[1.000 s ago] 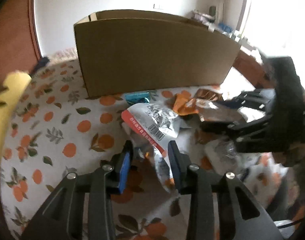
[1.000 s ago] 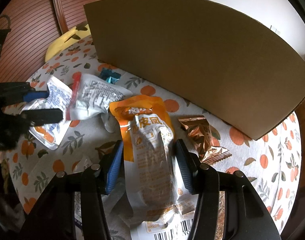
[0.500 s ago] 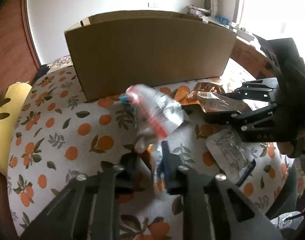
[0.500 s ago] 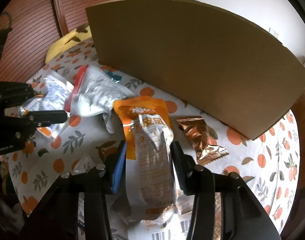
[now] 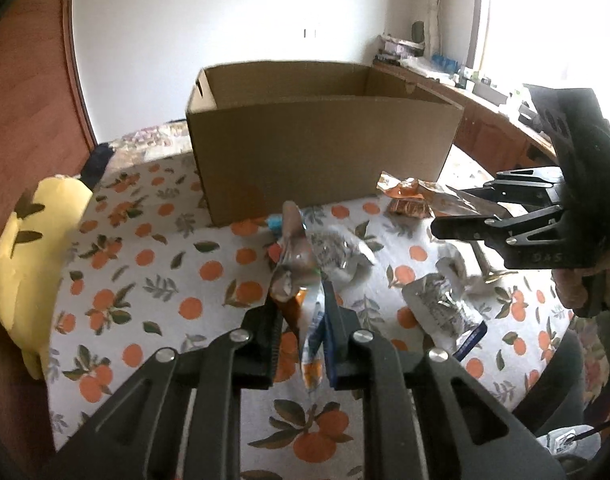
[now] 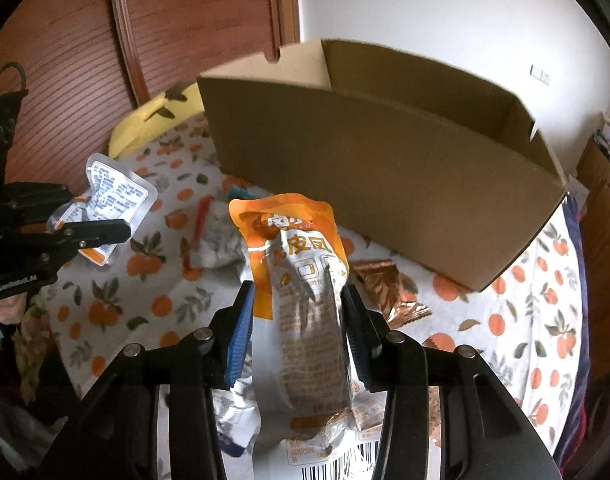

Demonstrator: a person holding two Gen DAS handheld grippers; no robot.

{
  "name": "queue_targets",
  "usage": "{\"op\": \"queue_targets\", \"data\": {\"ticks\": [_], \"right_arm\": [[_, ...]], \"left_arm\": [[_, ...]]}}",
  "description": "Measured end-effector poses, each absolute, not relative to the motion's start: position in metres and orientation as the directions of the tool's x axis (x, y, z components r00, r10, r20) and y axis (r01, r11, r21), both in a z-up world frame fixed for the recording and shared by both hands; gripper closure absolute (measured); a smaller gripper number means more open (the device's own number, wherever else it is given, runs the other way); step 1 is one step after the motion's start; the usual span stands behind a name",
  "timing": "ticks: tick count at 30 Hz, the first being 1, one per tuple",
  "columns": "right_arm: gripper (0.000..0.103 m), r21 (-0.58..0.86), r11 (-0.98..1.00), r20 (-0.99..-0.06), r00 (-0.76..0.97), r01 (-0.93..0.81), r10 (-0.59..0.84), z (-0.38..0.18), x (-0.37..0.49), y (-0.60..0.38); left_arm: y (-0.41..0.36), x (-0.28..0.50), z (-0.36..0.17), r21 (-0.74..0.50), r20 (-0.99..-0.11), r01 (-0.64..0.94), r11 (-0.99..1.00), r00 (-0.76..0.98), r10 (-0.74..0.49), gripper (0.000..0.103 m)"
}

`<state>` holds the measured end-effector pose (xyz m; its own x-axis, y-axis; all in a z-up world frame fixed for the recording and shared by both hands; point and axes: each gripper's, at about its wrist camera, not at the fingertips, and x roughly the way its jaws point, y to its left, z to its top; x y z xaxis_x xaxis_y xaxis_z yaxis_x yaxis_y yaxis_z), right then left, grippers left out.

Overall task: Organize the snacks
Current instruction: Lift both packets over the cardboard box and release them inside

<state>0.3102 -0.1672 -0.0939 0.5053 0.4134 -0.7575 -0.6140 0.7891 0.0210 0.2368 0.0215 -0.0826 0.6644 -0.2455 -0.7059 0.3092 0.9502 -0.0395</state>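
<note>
Moved: both packets now lifting clear of orange-patterned worktop (image 5: 145,280).
Left tool (image 5: 301,320): clamping clear, printed plastic snack packet (image 5: 301,264).
Right tool (image 6: 297,320): gripping orange-and-silver foil pouch (image 6: 301,280), jaws just closing.
Open brown cardboard box (image 6: 385,176): standing behind both.

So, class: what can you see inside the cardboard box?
Inside the cardboard box only bare inner walls show, and no snacks above its rim. The near wall hides the floor, so its contents cannot be told.

Right gripper (image 6: 299,312) clamps orange snack pouch (image 6: 301,280); open cardboard box (image 6: 385,184) behind; foil packet (image 6: 389,292) on tablecloth (image 6: 545,320).
</note>
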Motion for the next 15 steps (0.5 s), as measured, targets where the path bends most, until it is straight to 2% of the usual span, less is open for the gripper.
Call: {"op": "queue_targets", "data": {"ticks": [15], "right_arm": [[0.059, -0.007, 0.812, -0.679, 0.599, -0.583, 0.425, -0.039, 0.290, -0.185]], "left_arm": [[0.019, 0.240, -0.026, 0.001, -0.611, 0.333, 0.943, 0.747, -0.263, 0.088]]}}
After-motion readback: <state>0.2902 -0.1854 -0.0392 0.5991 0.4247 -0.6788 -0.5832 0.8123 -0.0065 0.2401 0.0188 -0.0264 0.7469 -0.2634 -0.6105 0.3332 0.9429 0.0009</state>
